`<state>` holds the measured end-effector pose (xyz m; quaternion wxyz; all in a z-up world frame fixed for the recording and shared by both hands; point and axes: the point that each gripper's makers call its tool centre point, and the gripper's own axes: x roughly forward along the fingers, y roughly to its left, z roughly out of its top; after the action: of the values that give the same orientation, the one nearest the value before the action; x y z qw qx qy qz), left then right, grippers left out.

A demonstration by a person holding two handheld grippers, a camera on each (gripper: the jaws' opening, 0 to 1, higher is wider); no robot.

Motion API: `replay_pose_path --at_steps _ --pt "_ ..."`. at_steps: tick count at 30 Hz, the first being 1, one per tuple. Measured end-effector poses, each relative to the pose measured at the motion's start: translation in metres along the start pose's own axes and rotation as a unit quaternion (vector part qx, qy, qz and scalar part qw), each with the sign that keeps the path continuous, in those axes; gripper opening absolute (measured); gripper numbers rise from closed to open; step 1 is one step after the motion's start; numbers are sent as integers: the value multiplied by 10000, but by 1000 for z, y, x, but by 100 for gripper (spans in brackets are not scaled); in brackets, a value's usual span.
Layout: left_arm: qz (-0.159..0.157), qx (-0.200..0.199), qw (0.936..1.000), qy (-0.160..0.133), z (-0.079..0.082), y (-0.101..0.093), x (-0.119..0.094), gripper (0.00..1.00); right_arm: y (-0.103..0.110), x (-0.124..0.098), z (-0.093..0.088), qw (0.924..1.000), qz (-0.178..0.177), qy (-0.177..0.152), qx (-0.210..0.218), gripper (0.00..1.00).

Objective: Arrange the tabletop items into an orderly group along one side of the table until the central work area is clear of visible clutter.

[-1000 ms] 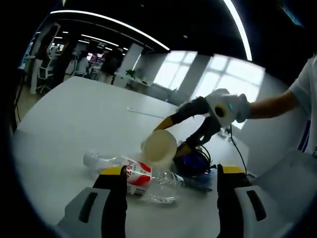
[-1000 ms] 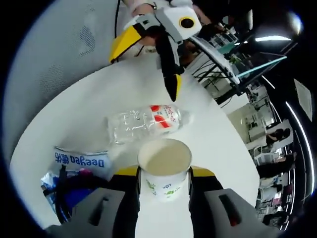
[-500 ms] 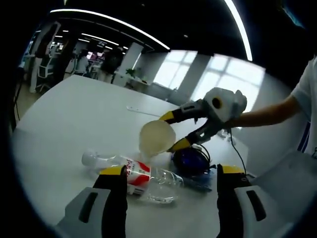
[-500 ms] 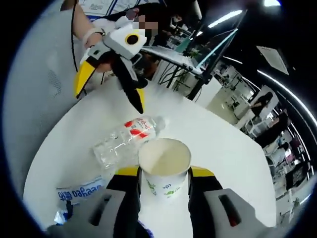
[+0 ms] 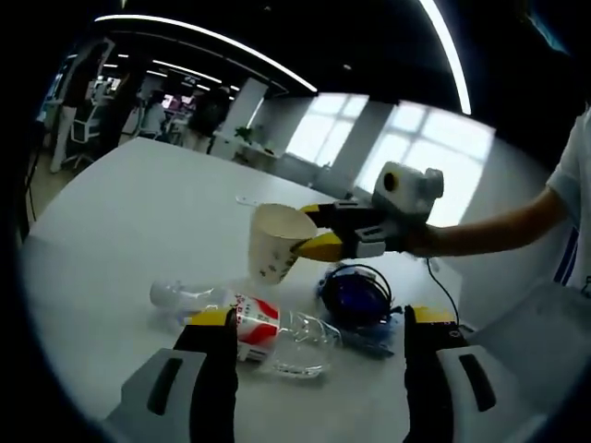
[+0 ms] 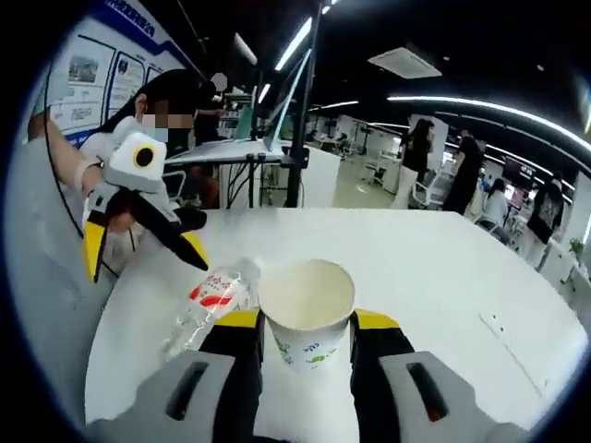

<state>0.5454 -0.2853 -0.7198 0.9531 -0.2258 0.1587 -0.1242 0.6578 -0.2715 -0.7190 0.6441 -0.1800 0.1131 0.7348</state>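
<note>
Between the jaws of the right gripper (image 6: 307, 337), at 6 o'clock in the right gripper view, stood an upright paper cup (image 6: 307, 314), clamped on both sides and raised off the white table (image 6: 443, 268). The left gripper view showed the same cup (image 5: 274, 243) near centre, with the right gripper (image 5: 319, 231) reaching in from 3 o'clock and holding it above the tabletop. A clear plastic bottle (image 5: 249, 323) with a red-and-white label lay on its side just below the cup, towards 6 o'clock. Beside the bottle, towards 4 o'clock, sat a blue coiled item (image 5: 355, 297) with dark cable, too indistinct to identify. The left gripper (image 5: 319, 337) hovered with its jaws spread wide and empty, the bottle lying ahead of them. In the right gripper view that gripper (image 6: 138, 235) appeared at 9 o'clock, above the bottle (image 6: 208, 305).

The step in hand appeared to be transport of the cup towards one side of the table. The next move would probably call for setting the cup down upright near an edge, level enough not to tip. The bottle, being round, might roll when grasped.
</note>
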Motion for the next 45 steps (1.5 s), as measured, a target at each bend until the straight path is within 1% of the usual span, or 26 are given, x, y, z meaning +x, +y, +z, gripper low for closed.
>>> replay_pose_path --at_steps 4,7,9,13,14,17,20,26,27,33,38,45 --pt "5 -9 10000 -25 1 0 0 71 -5 -1 -1 9987 -167 -119 461 33" --pt "8 -21 10000 -31 2 0 0 71 -8 -2 -4 9978 -282 -153 582 33" --pt "1 -20 10000 -30 2 0 0 71 -10 -3 -6 9957 -369 -224 816 33" --pt "-10 -31 10000 -17 1 -1 1 71 -12 -3 -12 9947 -475 -225 887 33" --pt "-14 -24 10000 -13 1 -1 1 71 -15 -3 -14 9934 -561 -227 973 33" --pt "-22 -30 10000 13 -1 -2 1 71 -17 -3 -14 9909 -678 -289 1123 33" --pt "-21 -68 10000 35 -3 -2 1 71 -23 -1 -15 9895 -696 -334 1223 33" --pt "-10 -115 9999 5 -2 -2 1 71 -24 -1 -18 9891 -718 -341 1243 33" --pt "-5 -119 9999 -2 -2 -1 1 71 -25 -2 -18 9884 -763 -361 1265 33" --pt "-27 -149 9999 30 -4 -2 2 70 -22 1 -23 9900 -729 -297 1175 33" --pt "-36 -158 9999 33 -5 -4 3 70 -14 2 -22 9916 -677 -257 1071 33" --pt "-15 -184 9998 40 -7 -2 3 70 -10 2 -22 9915 -649 -242 1099 33"
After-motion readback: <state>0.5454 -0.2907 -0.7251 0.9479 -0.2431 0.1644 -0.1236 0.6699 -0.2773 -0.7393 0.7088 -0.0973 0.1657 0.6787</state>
